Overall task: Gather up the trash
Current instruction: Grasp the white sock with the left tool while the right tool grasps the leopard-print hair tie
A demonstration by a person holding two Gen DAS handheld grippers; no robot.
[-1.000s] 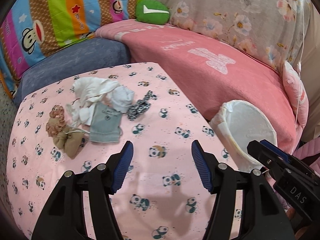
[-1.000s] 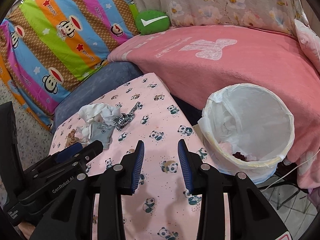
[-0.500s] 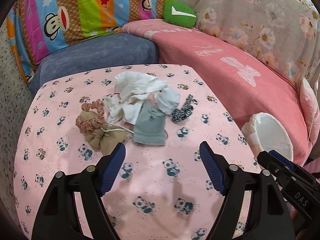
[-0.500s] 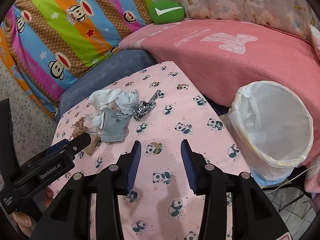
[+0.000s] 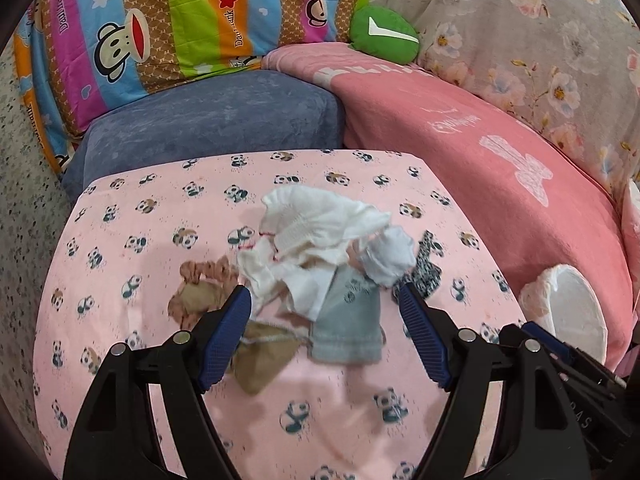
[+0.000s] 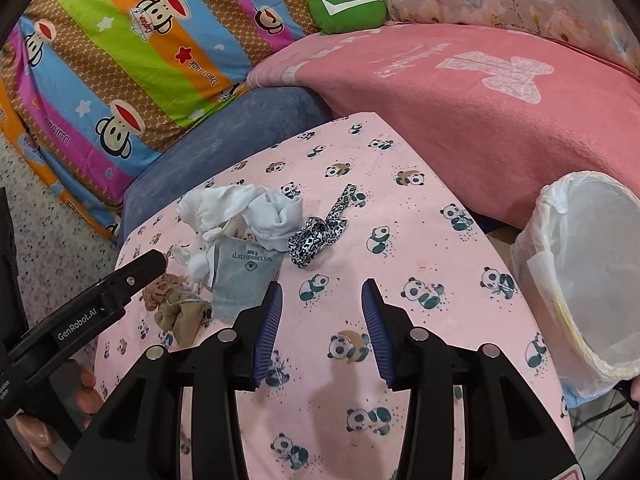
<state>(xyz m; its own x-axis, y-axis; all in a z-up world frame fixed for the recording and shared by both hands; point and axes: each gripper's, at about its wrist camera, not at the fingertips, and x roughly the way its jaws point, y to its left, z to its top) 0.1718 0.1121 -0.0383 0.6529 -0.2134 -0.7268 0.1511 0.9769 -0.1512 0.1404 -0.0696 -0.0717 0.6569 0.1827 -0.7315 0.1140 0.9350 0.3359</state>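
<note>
A pile of cloth trash lies on the pink panda tablecloth (image 5: 340, 420): white crumpled cloths (image 5: 316, 232), a grey pouch (image 5: 352, 324), a tan pouch (image 5: 264, 352), a brown scrunchie (image 5: 204, 276) and a leopard-print strip (image 5: 426, 272). My left gripper (image 5: 326, 336) is wide open, its fingers on either side of the grey pouch, just above the pile. My right gripper (image 6: 320, 324) is open and empty over bare tablecloth (image 6: 400, 240), right of the pile (image 6: 244, 232). The white-lined bin (image 6: 588, 276) stands at the table's right edge and also shows in the left wrist view (image 5: 572, 316).
A blue cushion (image 5: 212, 128), a striped monkey-print cover (image 5: 180, 20), a pink blanket on the sofa (image 5: 480, 140) and a green pillow (image 5: 384, 36) lie behind the table. Speckled floor (image 6: 52, 224) is to the left.
My left gripper has moved forward and left to the pile and opened wider, now straddling the grey pouch. My right gripper moved left, away from the bin, and opened slightly.
</note>
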